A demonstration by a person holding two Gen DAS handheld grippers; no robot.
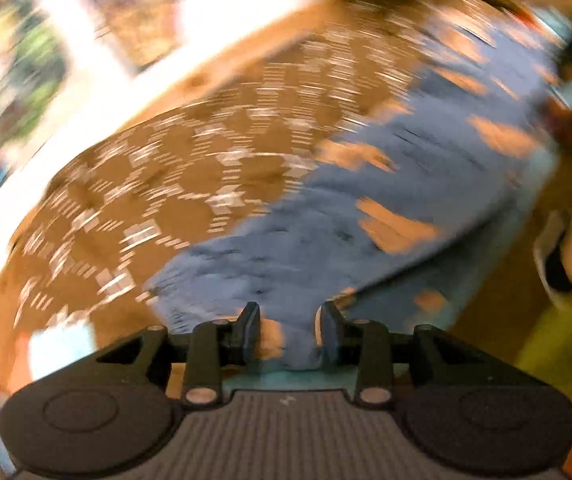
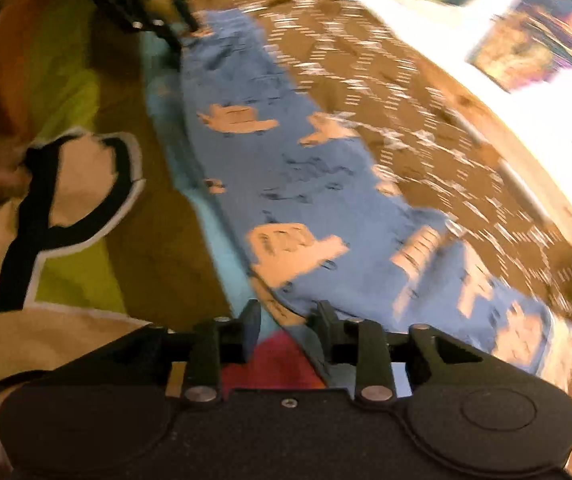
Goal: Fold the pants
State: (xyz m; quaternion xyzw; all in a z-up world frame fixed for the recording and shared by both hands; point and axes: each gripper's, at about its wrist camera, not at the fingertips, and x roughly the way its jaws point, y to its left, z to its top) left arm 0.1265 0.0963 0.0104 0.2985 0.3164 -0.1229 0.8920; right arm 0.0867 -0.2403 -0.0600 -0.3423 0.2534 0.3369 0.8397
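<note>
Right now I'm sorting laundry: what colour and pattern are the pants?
Blue pants with peach-coloured printed shapes, clearest in the right wrist view.

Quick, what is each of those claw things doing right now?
Left gripper: open, blue pants cloth between its jaws.
Right gripper: open, pants edge between its jaws.

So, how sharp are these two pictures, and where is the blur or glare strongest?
Left wrist view: heavy motion blur smears the blue pants and the patterned brown cover; only the left gripper is sharp; the white band at upper left is blown out. Right wrist view: less blur, the pants' prints are readable, the right gripper is crisp, and the far right edge streaks and glares. Both show fisheye curving.
</note>
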